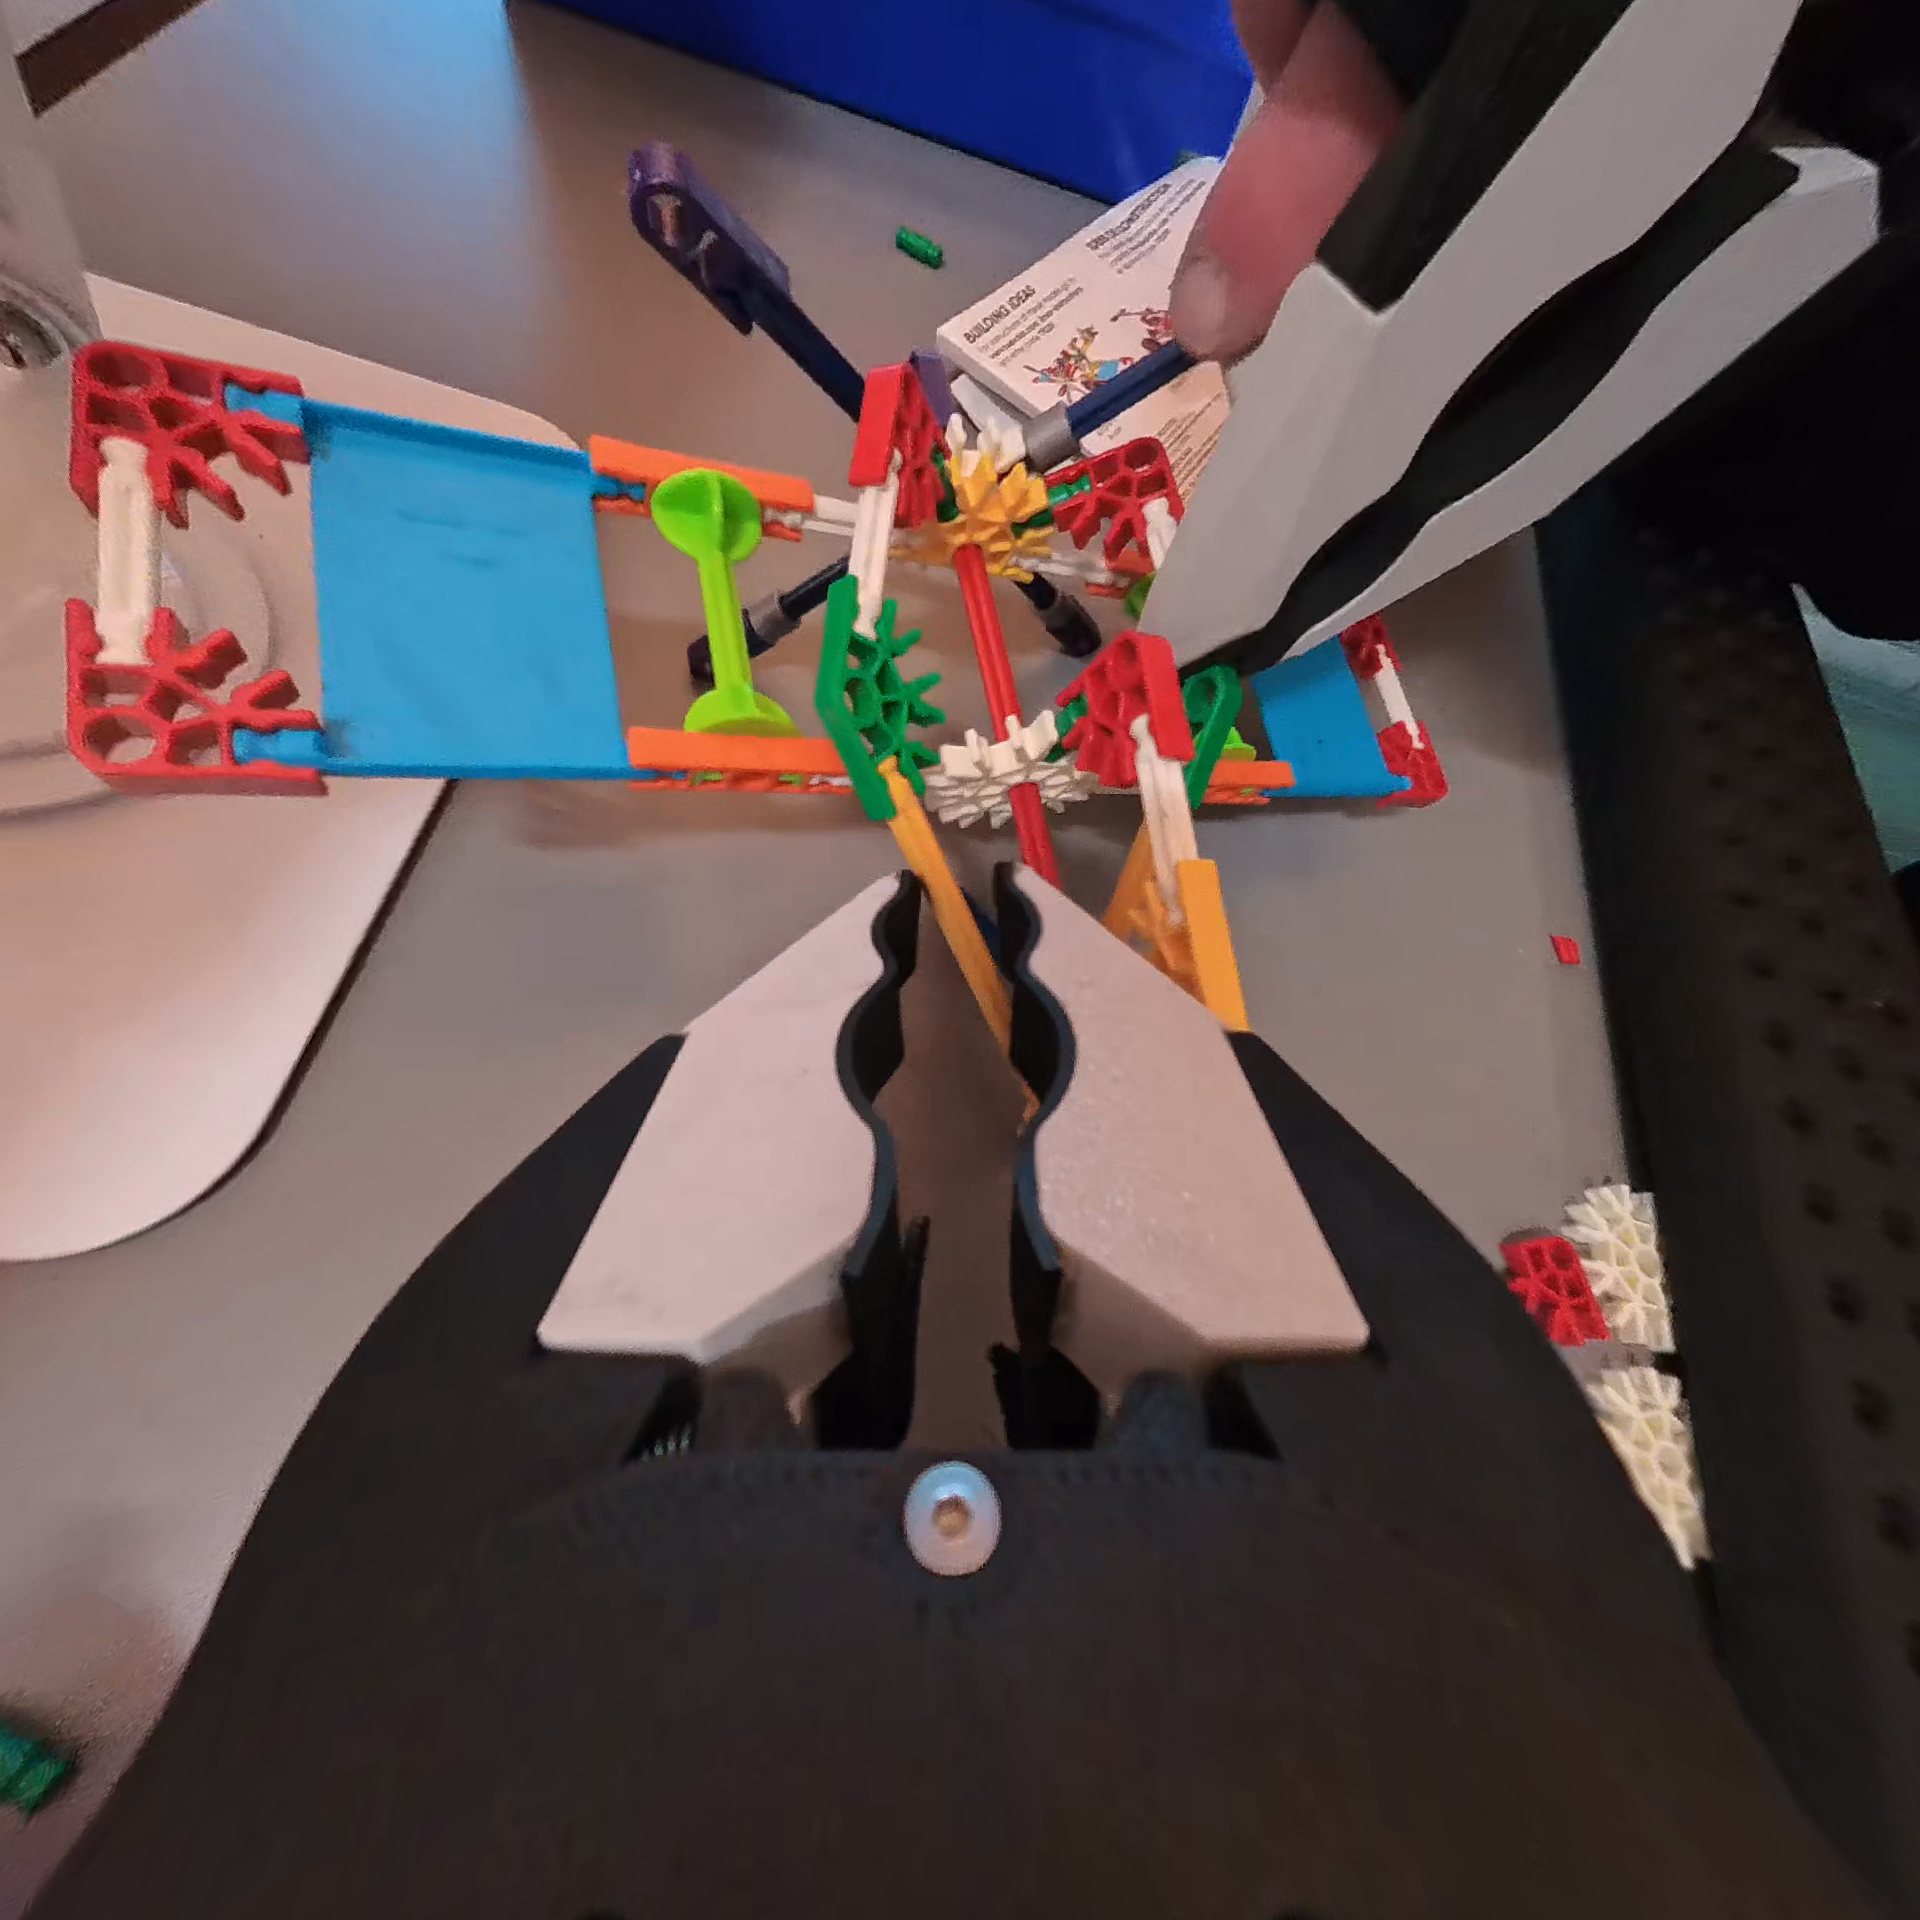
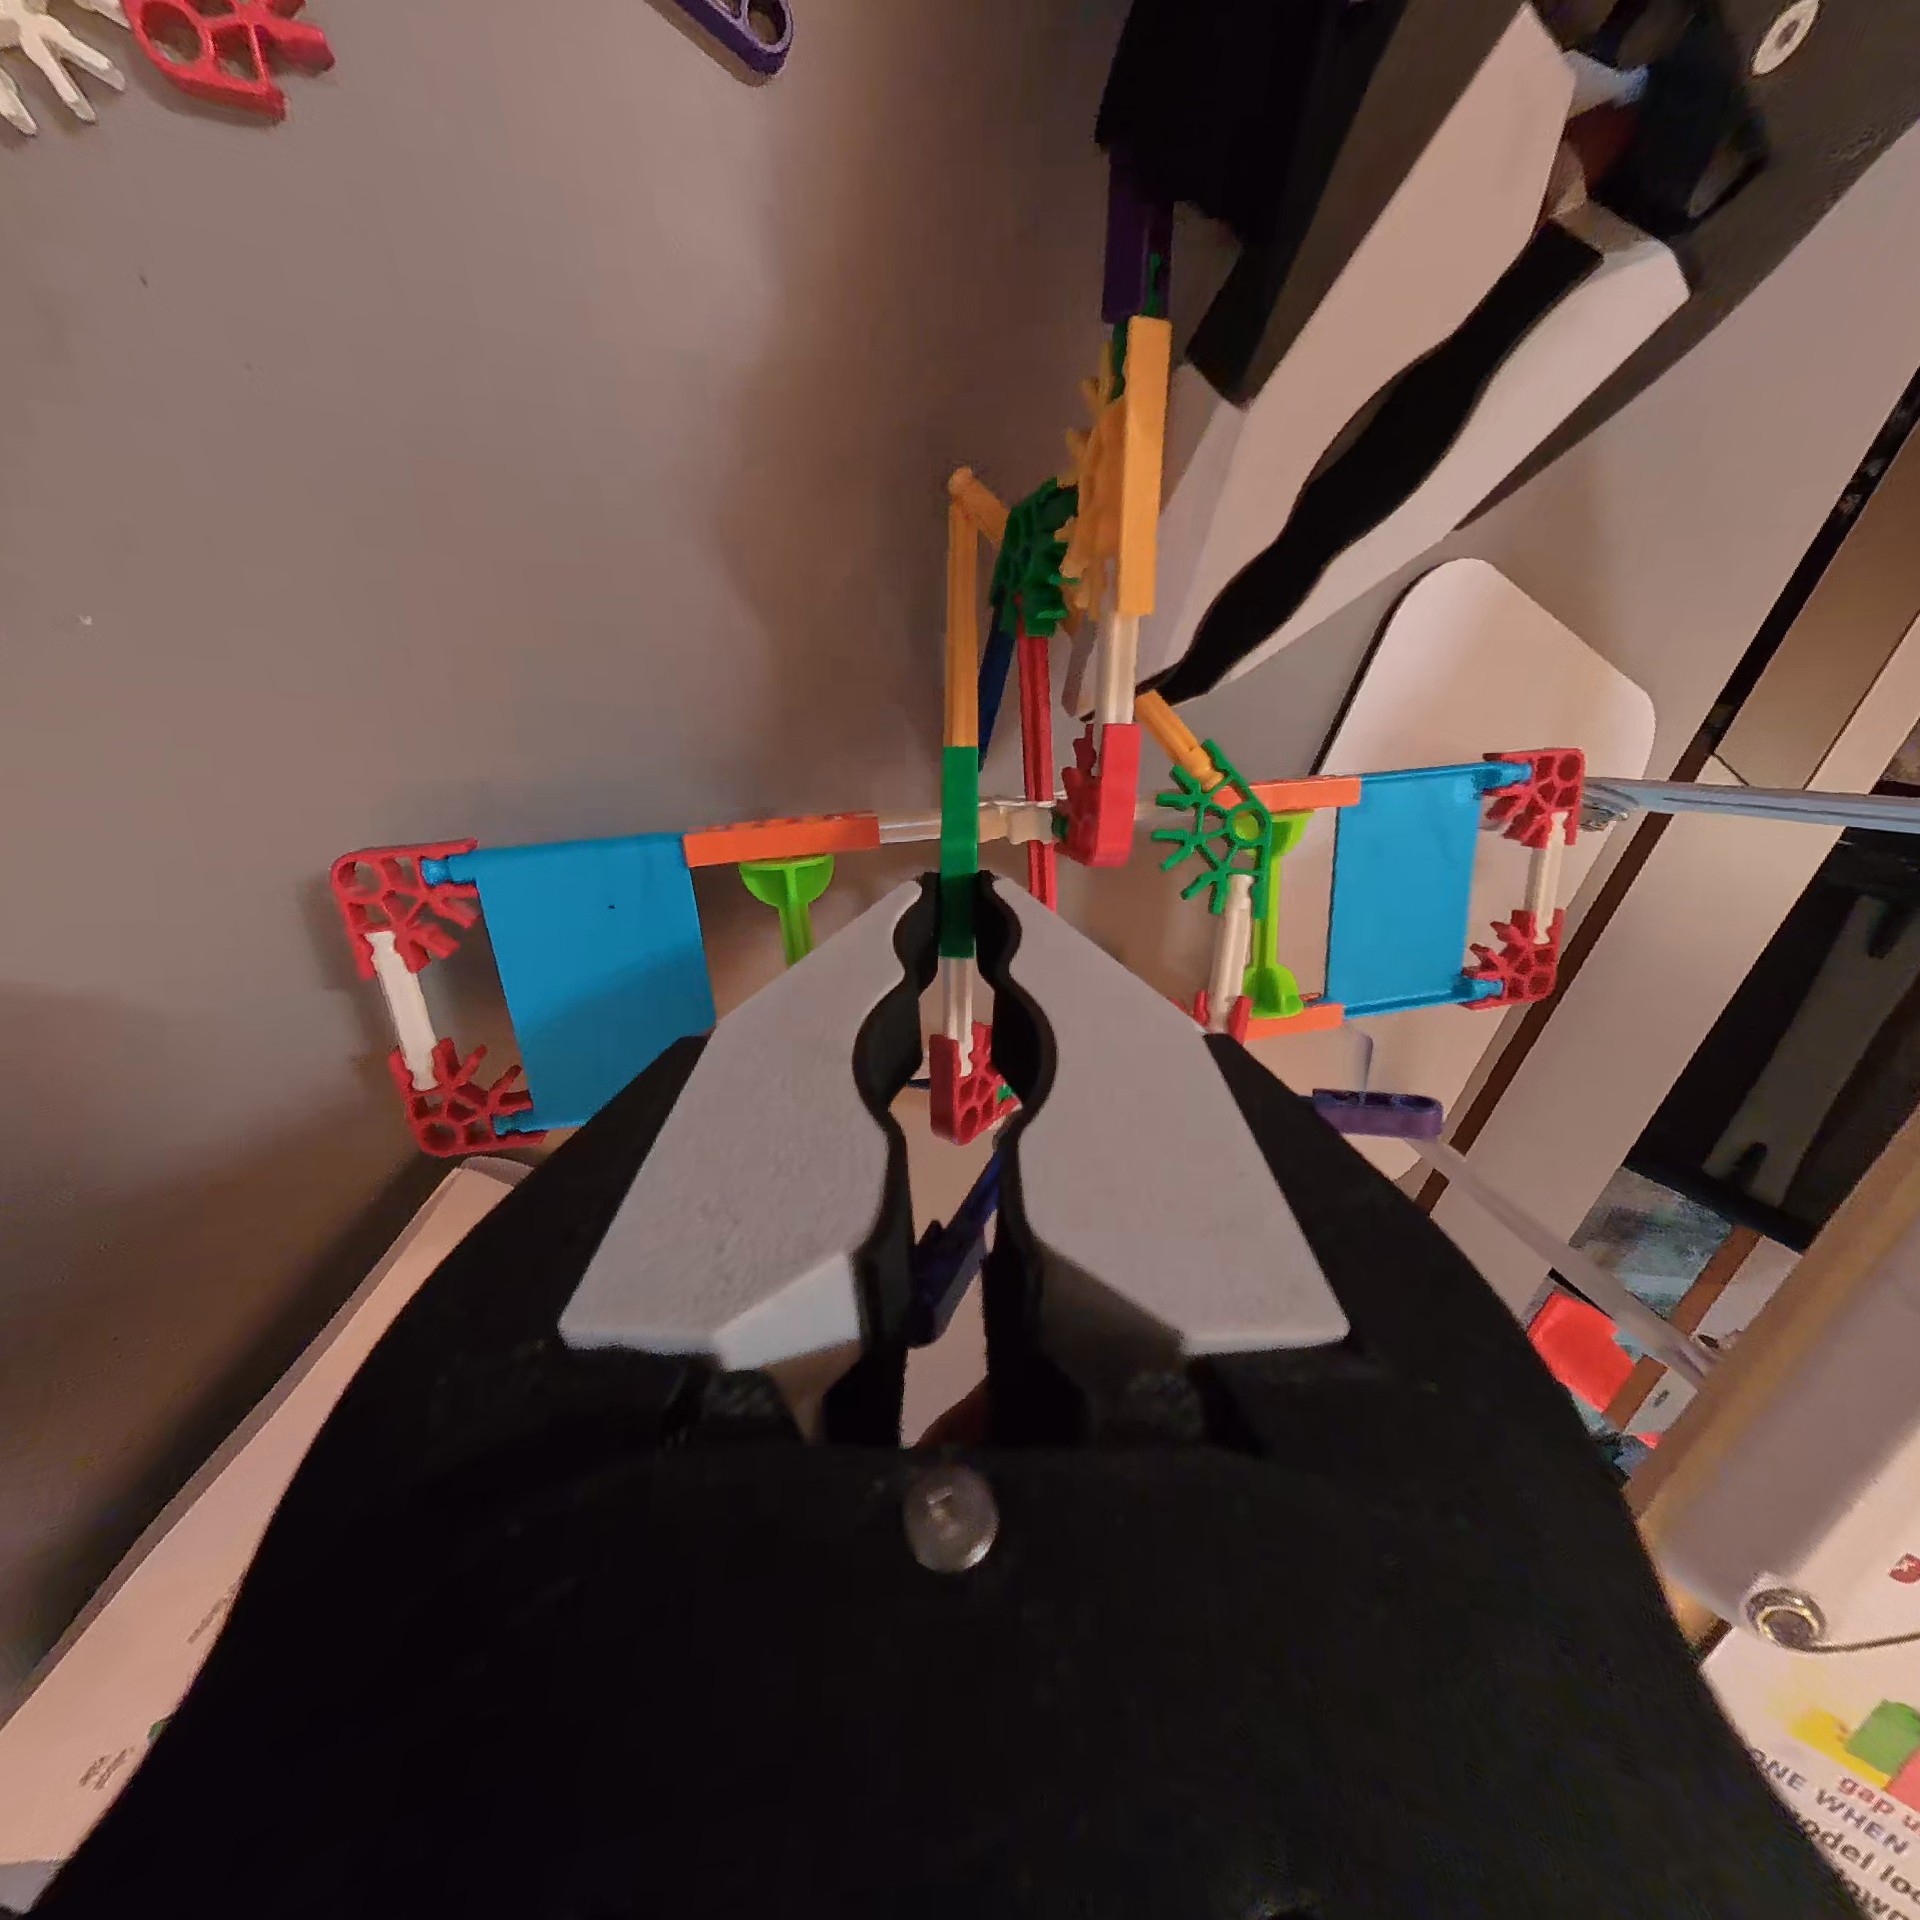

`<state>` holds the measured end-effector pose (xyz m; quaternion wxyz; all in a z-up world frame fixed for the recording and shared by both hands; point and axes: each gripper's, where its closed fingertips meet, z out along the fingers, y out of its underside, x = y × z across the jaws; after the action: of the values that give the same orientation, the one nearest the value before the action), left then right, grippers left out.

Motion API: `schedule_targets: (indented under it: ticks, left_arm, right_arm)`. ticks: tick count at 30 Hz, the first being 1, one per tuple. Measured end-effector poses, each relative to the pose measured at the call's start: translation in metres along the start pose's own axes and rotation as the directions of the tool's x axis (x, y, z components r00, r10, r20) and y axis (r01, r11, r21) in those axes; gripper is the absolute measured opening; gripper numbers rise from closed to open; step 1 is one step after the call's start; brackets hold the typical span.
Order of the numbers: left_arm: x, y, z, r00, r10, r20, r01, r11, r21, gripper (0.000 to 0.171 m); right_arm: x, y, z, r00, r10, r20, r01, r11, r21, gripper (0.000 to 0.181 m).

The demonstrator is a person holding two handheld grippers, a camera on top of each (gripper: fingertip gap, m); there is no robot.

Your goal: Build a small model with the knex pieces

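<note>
A colourful rod-and-connector toy model point(image 1: 462, 603) with blue panels, red corner connectors and lime spools lies on the grey table. My left gripper point(image 1: 958, 894) is shut on a yellow rod point(image 1: 940, 873) that runs from a green connector point(image 1: 878, 707). My right gripper point(image 2: 956, 894) is shut on the edge of another green connector point(image 2: 958, 821) of the model point(image 2: 592, 935). The right gripper also shows in the left wrist view point(image 1: 1195, 649), with a person's finger point(image 1: 1268, 208) on it. The left gripper shows in the right wrist view point(image 2: 1148, 691), meeting the model from the far side.
A white base plate point(image 1: 156, 987) lies at the left under the model's end. A blue bin point(image 1: 935, 83), a purple piece point(image 1: 696, 223) and a printed booklet point(image 1: 1070, 301) are behind. Loose red and white connectors point(image 1: 1600, 1278) lie by a black perforated board point(image 1: 1766, 1039). My right fingertips sit around 5 cm from my left ones.
</note>
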<state>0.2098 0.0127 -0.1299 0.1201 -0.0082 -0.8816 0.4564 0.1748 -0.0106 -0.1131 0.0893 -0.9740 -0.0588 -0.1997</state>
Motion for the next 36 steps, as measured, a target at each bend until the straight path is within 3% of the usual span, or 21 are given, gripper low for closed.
schedule_targets:
  ticks: [36]
  left_arm:
    - [-0.011, -0.013, -0.004, 0.995, 0.068, 0.072, -0.073, 0.995, 0.063, 0.007]
  right_arm:
    - [0.007, 0.01, 0.002, 0.999, 0.028, -0.03, -0.029, 0.999, -0.031, 0.004]
